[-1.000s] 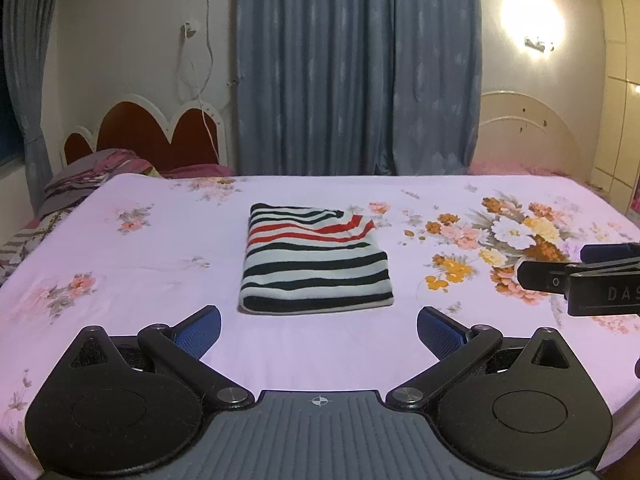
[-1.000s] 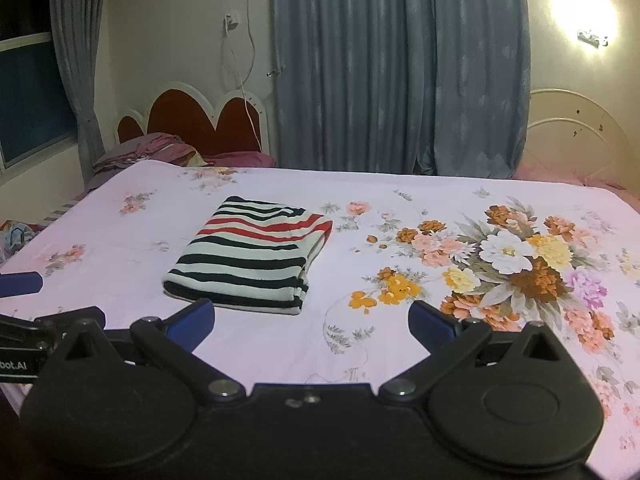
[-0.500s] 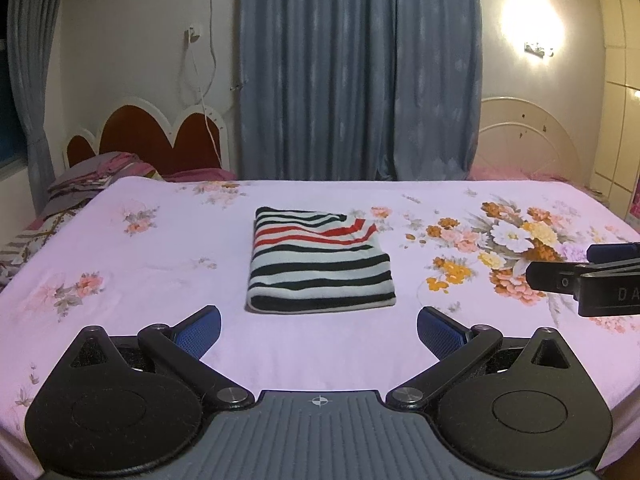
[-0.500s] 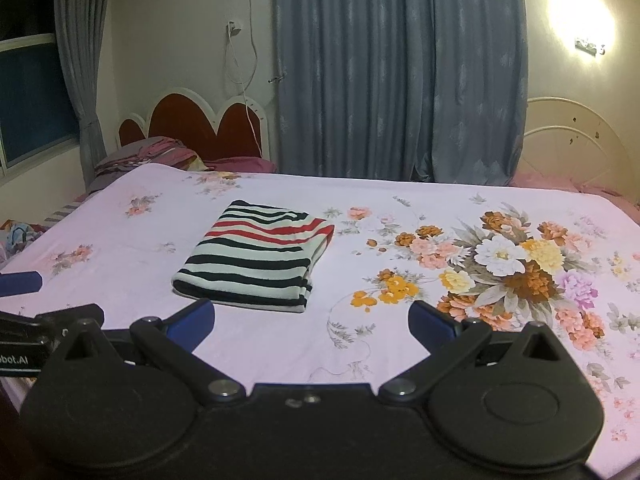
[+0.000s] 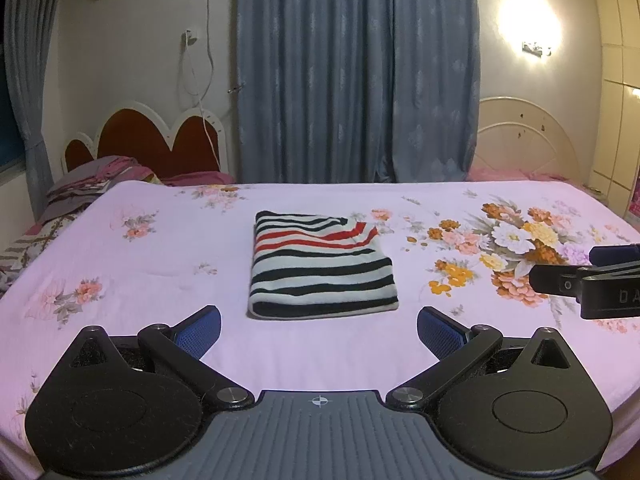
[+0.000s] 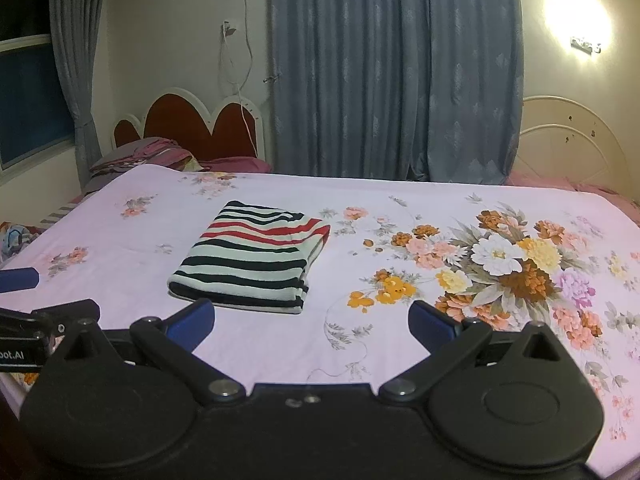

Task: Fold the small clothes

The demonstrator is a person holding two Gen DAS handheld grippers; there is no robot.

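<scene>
A striped garment (image 5: 320,266), black, white and red, lies folded into a neat rectangle on the pink floral bed sheet (image 5: 160,280). It also shows in the right wrist view (image 6: 252,260). My left gripper (image 5: 319,330) is open and empty, held back from the garment's near edge. My right gripper (image 6: 310,326) is open and empty, near the garment's near right corner. Each gripper shows at the edge of the other's view: the right one (image 5: 592,280) and the left one (image 6: 24,300).
A red and white headboard (image 5: 156,140) and pillows (image 5: 92,180) stand at the far left. Blue curtains (image 5: 356,72) hang behind the bed. A white bed end (image 5: 528,140) is at the far right. A wall lamp (image 5: 532,16) glows.
Both grippers have drawn back and lifted a little from the folded garment. The garment has not moved. Both jaws stay open.
</scene>
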